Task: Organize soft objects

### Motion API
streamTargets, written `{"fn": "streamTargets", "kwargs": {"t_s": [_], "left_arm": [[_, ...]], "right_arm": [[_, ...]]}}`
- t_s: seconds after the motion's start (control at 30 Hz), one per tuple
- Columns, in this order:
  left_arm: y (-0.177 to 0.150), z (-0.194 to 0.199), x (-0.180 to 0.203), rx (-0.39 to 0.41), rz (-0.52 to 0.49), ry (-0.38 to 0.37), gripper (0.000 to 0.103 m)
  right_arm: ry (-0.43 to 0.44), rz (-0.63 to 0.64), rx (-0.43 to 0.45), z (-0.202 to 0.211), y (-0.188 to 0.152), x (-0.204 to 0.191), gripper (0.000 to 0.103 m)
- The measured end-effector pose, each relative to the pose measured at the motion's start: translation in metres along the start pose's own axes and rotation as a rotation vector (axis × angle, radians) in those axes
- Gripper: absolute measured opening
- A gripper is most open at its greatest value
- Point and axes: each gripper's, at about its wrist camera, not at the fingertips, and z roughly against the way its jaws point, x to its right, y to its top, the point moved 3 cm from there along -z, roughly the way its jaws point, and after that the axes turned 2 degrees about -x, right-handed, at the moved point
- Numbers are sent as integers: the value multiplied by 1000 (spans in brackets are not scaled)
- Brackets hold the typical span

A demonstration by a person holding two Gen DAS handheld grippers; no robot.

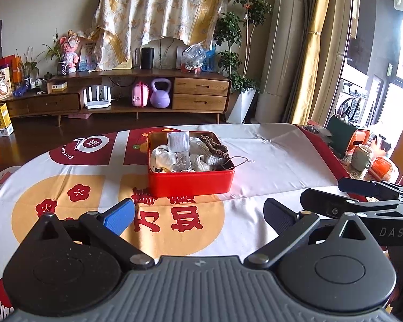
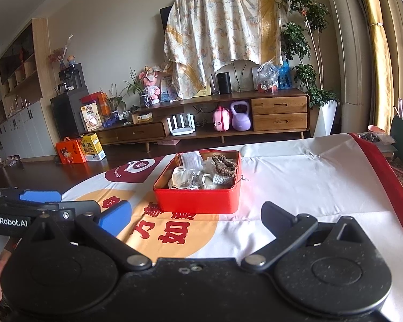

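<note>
A red tin box (image 1: 190, 183) (image 2: 197, 200) stands on the table, holding white cloth pouches (image 1: 174, 158) (image 2: 186, 177), a brown bead string (image 1: 215, 147) (image 2: 224, 165) and a white paper slip (image 1: 177, 141). A thin cord (image 1: 239, 161) hangs over its right rim. My left gripper (image 1: 198, 217) hovers open in front of the box, nothing between its fingers. My right gripper (image 2: 196, 218) is likewise open and empty, short of the box. Each gripper shows at the edge of the other's view: the right gripper (image 1: 362, 196) and the left gripper (image 2: 40, 201).
The table wears a white cloth (image 1: 268, 166) (image 2: 295, 177) printed with red and orange patterns. Mugs and an orange container (image 1: 362, 155) crowd a side surface at the right. A wooden TV cabinet (image 1: 137, 94) (image 2: 201, 123) lines the far wall.
</note>
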Motion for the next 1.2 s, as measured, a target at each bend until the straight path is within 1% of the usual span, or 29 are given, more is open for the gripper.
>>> {"fn": "streamTargets", "kwargs": {"t_s": [0.37, 0.7, 1.2], "left_arm": [[-1, 4, 2, 8, -2, -10, 103], [-1, 7, 4, 17, -8, 12, 103], [-1, 12, 5, 35, -16, 17, 103]], "right_arm": [[-10, -2, -6, 0, -4, -2, 103], [-4, 2, 6, 3, -3, -2, 103], [-5, 1, 8, 4, -3, -2, 103]]}}
